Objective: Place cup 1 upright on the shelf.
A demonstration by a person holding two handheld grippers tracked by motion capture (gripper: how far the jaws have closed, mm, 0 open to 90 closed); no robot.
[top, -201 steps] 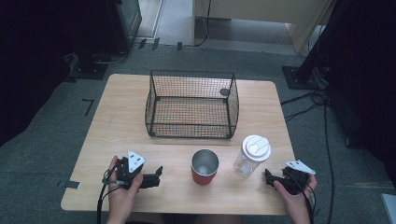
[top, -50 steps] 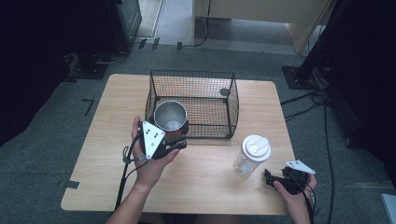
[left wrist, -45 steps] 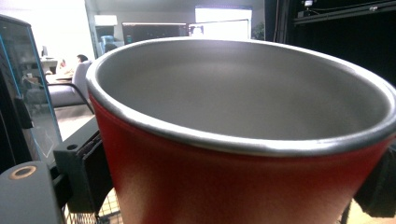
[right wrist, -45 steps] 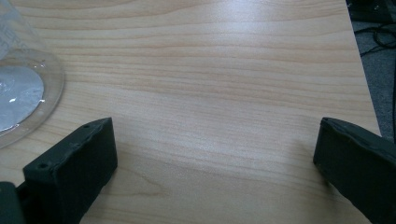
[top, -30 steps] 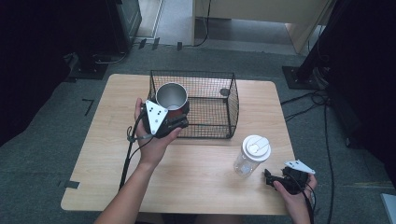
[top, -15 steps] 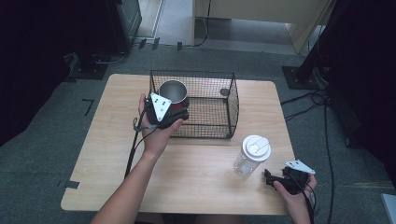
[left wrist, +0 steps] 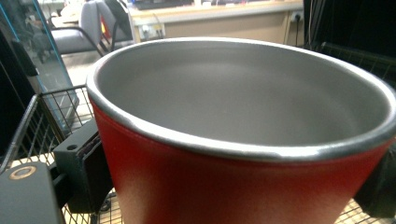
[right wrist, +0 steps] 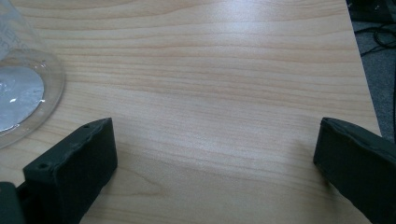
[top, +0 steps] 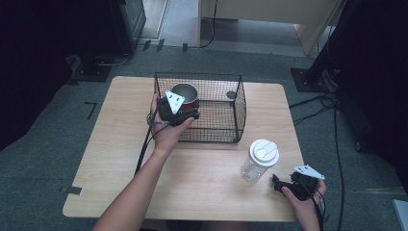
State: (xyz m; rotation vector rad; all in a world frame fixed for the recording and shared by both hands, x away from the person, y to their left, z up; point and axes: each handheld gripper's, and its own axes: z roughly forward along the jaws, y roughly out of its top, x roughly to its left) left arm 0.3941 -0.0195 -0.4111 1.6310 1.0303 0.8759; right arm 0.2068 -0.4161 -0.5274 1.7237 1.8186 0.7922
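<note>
A red steel-lined cup (top: pixel 185 94) (left wrist: pixel 243 140) is held over the left front corner of the black wire basket (top: pixel 219 82), with my left gripper (top: pixel 185 111) shut on it. The cup stands upright and its grey inside looks empty. My right gripper (top: pixel 281 185) (right wrist: pixel 215 168) rests open near the table's front right edge, with bare wood between its jaws. A clear plastic tumbler with a white lid (top: pixel 259 160) (right wrist: pixel 21 88) stands just left of that gripper, apart from it.
The wooden table (top: pixel 120 144) has free room at its left and front. A small round dark thing (top: pixel 231 95) lies at the basket's back right. Cables (top: pixel 332 103) run over the floor to the right of the table.
My left gripper has carried the red cup from the table's front up and back to the basket's left front corner, now over its rim. The right gripper has stayed put.
</note>
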